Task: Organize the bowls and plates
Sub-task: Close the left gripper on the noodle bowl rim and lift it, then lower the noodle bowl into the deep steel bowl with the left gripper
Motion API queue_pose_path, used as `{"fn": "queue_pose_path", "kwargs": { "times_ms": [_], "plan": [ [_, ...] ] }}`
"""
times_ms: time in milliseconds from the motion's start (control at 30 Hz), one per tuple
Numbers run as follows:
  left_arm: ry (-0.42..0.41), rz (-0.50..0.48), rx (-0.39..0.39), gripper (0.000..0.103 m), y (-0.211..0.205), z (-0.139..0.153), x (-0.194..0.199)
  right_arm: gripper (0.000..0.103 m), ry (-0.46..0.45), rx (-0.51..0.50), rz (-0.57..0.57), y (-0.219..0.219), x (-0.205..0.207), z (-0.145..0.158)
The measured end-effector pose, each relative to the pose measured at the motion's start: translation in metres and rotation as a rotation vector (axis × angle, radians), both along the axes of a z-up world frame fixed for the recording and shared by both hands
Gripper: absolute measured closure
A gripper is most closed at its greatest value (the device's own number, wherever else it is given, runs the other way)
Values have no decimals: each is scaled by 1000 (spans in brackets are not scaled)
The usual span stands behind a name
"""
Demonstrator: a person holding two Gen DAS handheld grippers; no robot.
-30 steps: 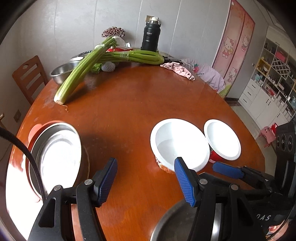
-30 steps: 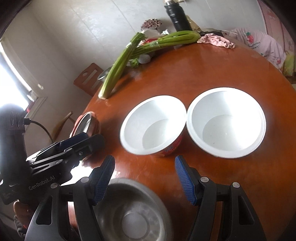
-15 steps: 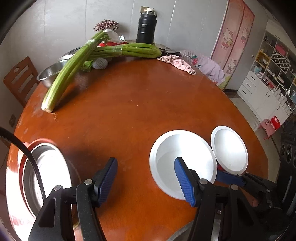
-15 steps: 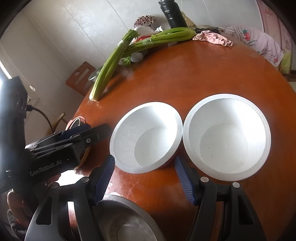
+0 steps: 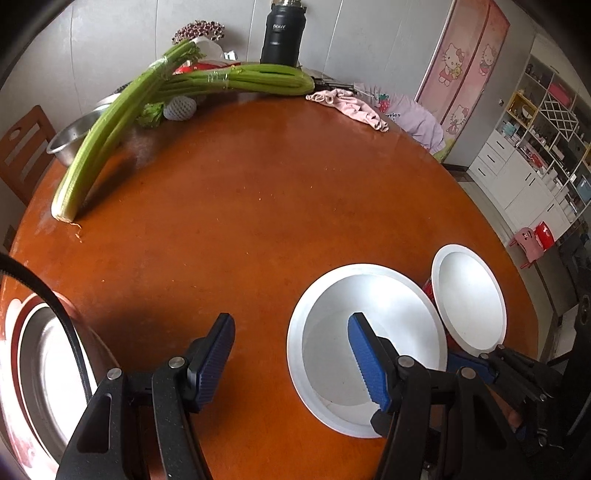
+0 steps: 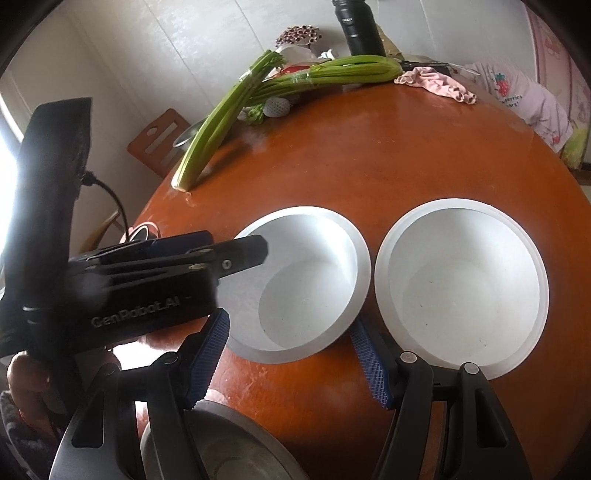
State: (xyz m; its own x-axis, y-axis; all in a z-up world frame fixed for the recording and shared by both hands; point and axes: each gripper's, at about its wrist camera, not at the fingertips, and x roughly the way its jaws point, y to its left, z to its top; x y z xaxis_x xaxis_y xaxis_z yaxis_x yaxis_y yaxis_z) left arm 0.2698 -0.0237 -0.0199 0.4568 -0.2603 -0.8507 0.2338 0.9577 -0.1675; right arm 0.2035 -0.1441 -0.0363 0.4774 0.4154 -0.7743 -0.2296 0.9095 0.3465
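Two white bowls with red sides stand side by side on the round wooden table (image 5: 258, 192). The left bowl (image 5: 364, 350) (image 6: 303, 284) sits in front of both grippers; the right bowl (image 5: 469, 295) (image 6: 461, 284) is beside it. My left gripper (image 5: 291, 362) is open, its right finger over the left bowl's inside, its left finger over the table. My right gripper (image 6: 288, 358) is open and empty, just behind the left bowl's near rim. A steel bowl (image 6: 221, 446) lies under the right gripper. A steel dish on a red plate (image 5: 40, 369) is at the left.
Celery bundles (image 5: 110, 129), a steel bowl (image 5: 74, 136), a black flask (image 5: 282, 33), a white netted ball (image 5: 180, 108) and a pink cloth (image 5: 351, 107) lie at the table's far side. A wooden chair (image 5: 22, 147) stands at the left. The left gripper body (image 6: 129, 280) shows in the right wrist view.
Both grippers have moved forward toward the left white bowl. The left gripper's right finger now hangs over that bowl. Both stay open.
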Motion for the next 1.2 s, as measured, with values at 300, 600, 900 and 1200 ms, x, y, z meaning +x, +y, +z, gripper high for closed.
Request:
{"fn": "queue_pose_path", "kwargs": {
  "times_ms": [300, 600, 900, 1200],
  "plan": [
    [42, -38, -37, 47, -6, -18, 8, 34, -14, -16, 34, 6, 5, -2],
    [45, -64, -69, 53, -9, -17, 2, 32, -41, -33, 57, 12, 3, 2],
    [-13, -52, -57, 53, -7, 9, -19, 32, -76, -21, 74, 13, -11, 16],
    [-95, -43, -34, 53, -13, 39, -59, 32, -131, -6, 91, 10, -39, 34]
  ]
}}
